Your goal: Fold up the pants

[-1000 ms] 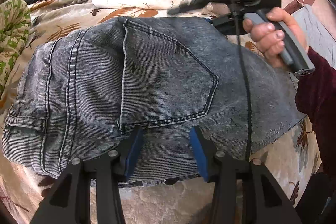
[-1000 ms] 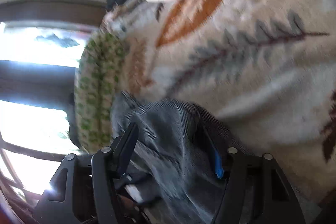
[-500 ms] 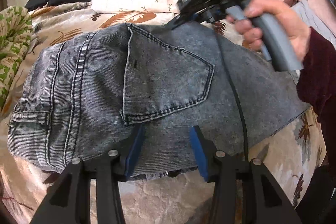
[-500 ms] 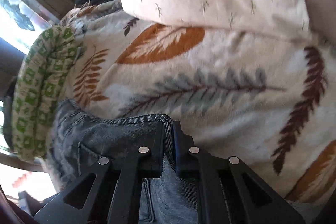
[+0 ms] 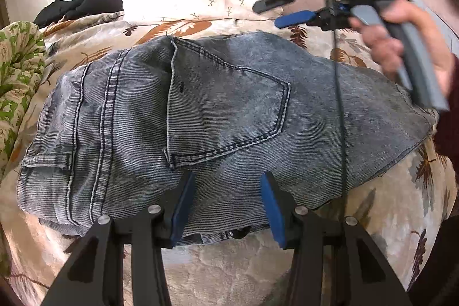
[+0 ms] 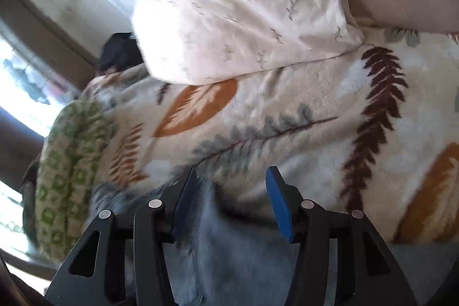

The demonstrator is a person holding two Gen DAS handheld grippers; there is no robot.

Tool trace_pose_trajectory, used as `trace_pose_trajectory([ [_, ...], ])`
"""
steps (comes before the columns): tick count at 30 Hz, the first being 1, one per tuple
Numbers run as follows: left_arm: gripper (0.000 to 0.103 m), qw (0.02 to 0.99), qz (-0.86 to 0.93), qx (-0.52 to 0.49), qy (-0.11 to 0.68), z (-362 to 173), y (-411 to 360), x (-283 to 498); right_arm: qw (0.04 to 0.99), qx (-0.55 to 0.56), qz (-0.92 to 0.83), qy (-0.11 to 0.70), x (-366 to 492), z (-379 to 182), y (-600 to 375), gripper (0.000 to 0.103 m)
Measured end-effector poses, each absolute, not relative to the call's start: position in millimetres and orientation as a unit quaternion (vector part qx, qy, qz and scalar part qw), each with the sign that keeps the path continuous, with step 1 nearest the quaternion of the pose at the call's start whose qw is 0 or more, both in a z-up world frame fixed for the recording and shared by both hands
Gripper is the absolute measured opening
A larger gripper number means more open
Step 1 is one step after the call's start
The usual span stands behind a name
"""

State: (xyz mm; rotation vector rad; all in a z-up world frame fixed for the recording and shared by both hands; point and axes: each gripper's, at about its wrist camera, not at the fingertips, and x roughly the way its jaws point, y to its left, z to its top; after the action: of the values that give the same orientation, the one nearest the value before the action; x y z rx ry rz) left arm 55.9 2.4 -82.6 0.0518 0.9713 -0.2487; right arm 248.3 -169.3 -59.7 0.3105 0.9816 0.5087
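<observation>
Left wrist view: both grippers, left gripper (image 5: 226,202) and right gripper (image 5: 284,12), gape empty; the folded jeans (image 5: 218,116), heavy and limp, look best pinched at the thick lower-left waistband.

Ribbed, faded grey denim pants (image 5: 223,111) on fuzzy, matt blanket (image 6: 287,111)

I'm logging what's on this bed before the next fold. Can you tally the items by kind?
Grey jeans: 1
Pillows: 1
Leaf-print blankets: 1
Green patterned cloths: 1
Black garments: 1
Grippers: 2, left, right
Total: 7
</observation>
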Motion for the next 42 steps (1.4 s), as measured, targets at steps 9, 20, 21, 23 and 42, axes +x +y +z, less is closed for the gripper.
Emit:
trace_pose_trajectory([
  [9, 0.050, 0.879, -0.116, 0.034, 0.461, -81.9, -1.2, 50.1, 0.792, 0.208, 0.211, 0.534, 269.0, -130.4, -148.7, 0.033],
  [20, 0.053, 0.905, -0.077, -0.041, 0.417, -48.7, 55.6, 34.7, 0.836, 0.263, 0.180, 0.446, 183.0, -62.0, -264.0, 0.050],
  [21, 0.053, 0.906, -0.071, -0.054, 0.413, -46.4, 59.6, 34.9, 0.840, 0.272, 0.171, 0.437, 169.8, -56.0, -285.5, 0.051],
  [23, 0.055, 0.907, -0.081, -0.071, 0.407, -42.9, 57.0, 35.9, 0.852, 0.295, 0.145, 0.408, 138.1, -45.7, -328.8, 0.053],
  [42, 0.065, 0.927, -0.119, 0.036, 0.354, -59.7, -44.9, 27.1, 0.739, 0.585, -0.011, 0.333, -3.0, -146.5, -515.6, 0.071],
])
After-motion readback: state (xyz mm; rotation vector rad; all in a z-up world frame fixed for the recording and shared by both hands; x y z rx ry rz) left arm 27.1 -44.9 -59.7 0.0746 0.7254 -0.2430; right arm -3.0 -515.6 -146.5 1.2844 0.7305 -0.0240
